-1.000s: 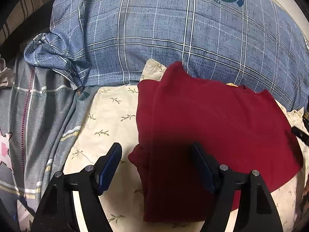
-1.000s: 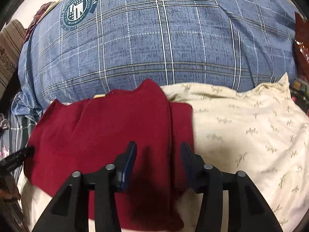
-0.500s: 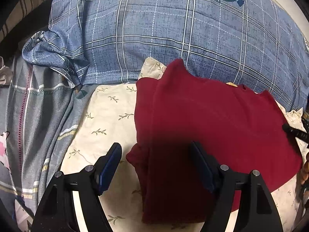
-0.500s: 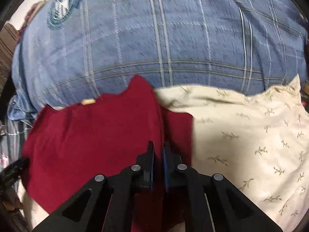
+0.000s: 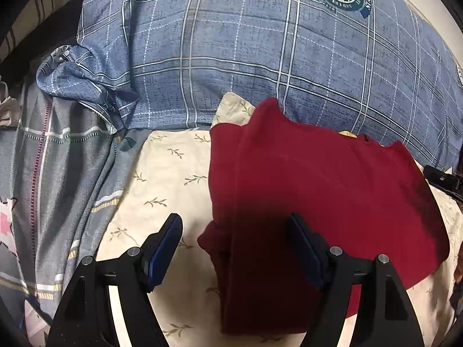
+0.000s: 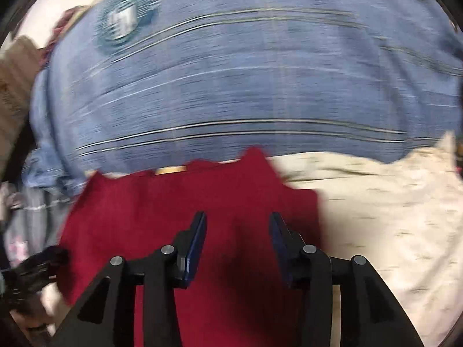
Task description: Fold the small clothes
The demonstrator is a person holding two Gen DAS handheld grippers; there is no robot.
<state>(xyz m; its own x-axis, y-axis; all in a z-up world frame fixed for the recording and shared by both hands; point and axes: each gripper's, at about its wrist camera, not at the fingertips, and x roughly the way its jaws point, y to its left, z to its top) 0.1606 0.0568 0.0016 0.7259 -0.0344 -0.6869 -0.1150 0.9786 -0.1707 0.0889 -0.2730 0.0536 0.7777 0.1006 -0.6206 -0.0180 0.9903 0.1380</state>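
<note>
A dark red garment lies partly folded on a cream pillow with a leaf print. Its left edge is doubled over in a long fold. My left gripper is open and empty, its jaws wide apart just above the garment's near left edge. The red garment also shows in the right wrist view, which is blurred by motion. My right gripper is open and empty over the garment's right part. The right gripper's tip shows at the right edge of the left wrist view.
A large blue plaid pillow with a round badge lies behind the garment. A grey striped sheet covers the bed at left. The cream pillow extends to the right of the garment.
My right gripper shut over the garment's right fold half a second ago and has opened again, moving fast. The left gripper has stayed open and nearly still.
</note>
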